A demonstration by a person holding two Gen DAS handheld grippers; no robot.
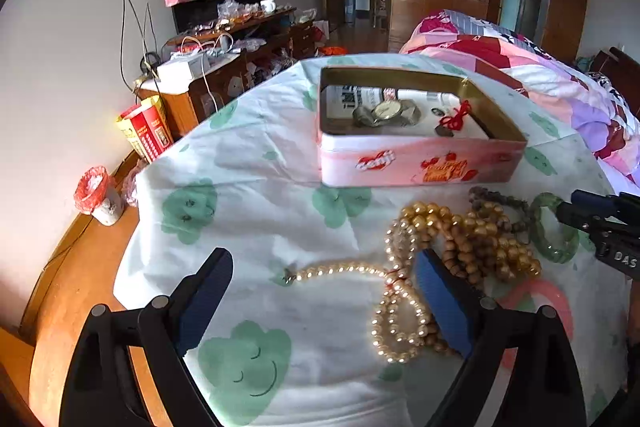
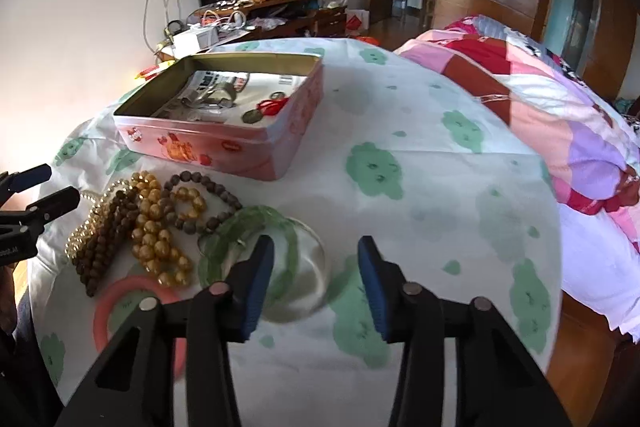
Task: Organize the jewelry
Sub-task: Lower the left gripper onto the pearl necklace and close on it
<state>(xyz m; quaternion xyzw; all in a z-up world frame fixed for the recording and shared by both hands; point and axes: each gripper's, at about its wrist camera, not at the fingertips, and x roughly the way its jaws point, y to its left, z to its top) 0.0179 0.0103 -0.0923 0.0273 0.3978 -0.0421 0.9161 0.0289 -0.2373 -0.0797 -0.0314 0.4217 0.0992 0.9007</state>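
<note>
A pink tin box [image 1: 420, 163] [image 2: 224, 143] stands lidless on the cloud-print cloth and holds a wristwatch [image 1: 386, 111] and a red knot charm [image 1: 456, 117]. In front of it lies a heap of jewelry: gold beads [image 1: 480, 239] [image 2: 156, 227], brown wooden beads [image 2: 104, 243], a pearl necklace [image 1: 340, 271], a green bangle [image 1: 556, 239] [image 2: 248, 227], a clear bangle [image 2: 308, 267] and a pink ring [image 2: 120, 291]. My left gripper [image 1: 322, 263] is open above the pearl necklace. My right gripper [image 2: 316, 247] is open over the bangles, gripping nothing.
A patchwork quilt [image 2: 560, 131] covers the bed on the right. The cloth ends at a wooden edge on the left, beside a cup wrapped in red plastic [image 1: 98, 195] and a red-yellow carton [image 1: 146, 131]. A cluttered wooden cabinet [image 1: 224, 67] stands behind.
</note>
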